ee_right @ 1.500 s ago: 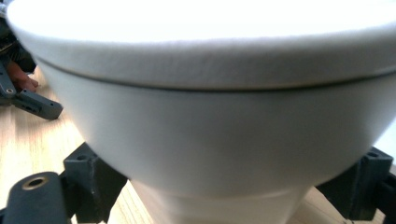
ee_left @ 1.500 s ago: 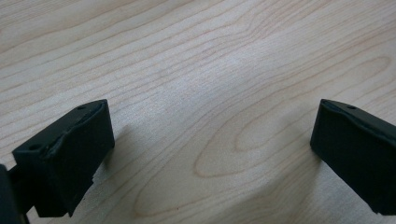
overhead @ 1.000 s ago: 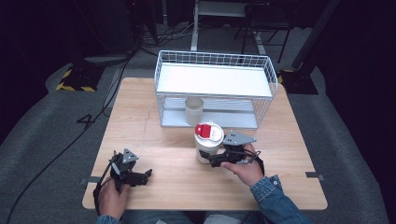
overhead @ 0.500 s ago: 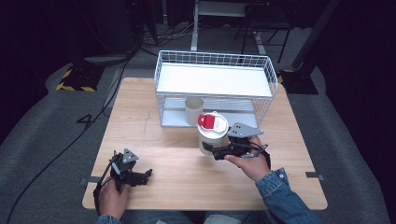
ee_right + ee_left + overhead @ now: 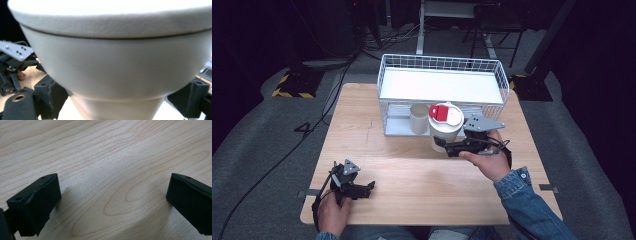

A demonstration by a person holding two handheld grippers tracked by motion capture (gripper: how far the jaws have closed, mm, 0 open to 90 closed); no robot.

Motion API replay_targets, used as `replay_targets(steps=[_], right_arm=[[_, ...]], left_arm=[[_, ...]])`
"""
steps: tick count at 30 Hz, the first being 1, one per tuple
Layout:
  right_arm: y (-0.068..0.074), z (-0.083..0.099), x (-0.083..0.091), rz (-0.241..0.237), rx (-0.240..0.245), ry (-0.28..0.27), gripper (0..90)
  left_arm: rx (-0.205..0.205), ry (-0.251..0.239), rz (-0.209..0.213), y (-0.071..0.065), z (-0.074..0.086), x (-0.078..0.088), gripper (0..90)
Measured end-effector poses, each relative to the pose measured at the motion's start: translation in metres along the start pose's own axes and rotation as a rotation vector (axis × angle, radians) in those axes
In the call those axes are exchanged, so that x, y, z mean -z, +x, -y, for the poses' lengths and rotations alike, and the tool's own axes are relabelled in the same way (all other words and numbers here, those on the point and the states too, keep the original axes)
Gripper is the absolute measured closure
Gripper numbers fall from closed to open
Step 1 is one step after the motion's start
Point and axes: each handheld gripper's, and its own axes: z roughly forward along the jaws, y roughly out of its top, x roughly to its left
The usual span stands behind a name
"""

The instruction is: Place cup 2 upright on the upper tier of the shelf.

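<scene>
Clamped on the white lidded cup (image 5: 445, 126) low on its body with the right gripper (image 5: 446, 146), lifted clear of the table (image 5: 412, 165) toward its far edge, just before the wire rack (image 5: 439, 82). Mid-carry, probably. Next: steady travel to the rack, upright. Left gripper (image 5: 371, 187) spread wide, idle near the near-left corner.
</scene>
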Motion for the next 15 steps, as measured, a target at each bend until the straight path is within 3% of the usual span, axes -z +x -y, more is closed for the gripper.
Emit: replay_targets(steps=[15], right_arm=[[-0.018,-0.049,0.009,0.031,0.016,-0.035,13.4]], left_arm=[[0.002,-0.001,-0.004,0.001,-0.002,-0.001,0.0]])
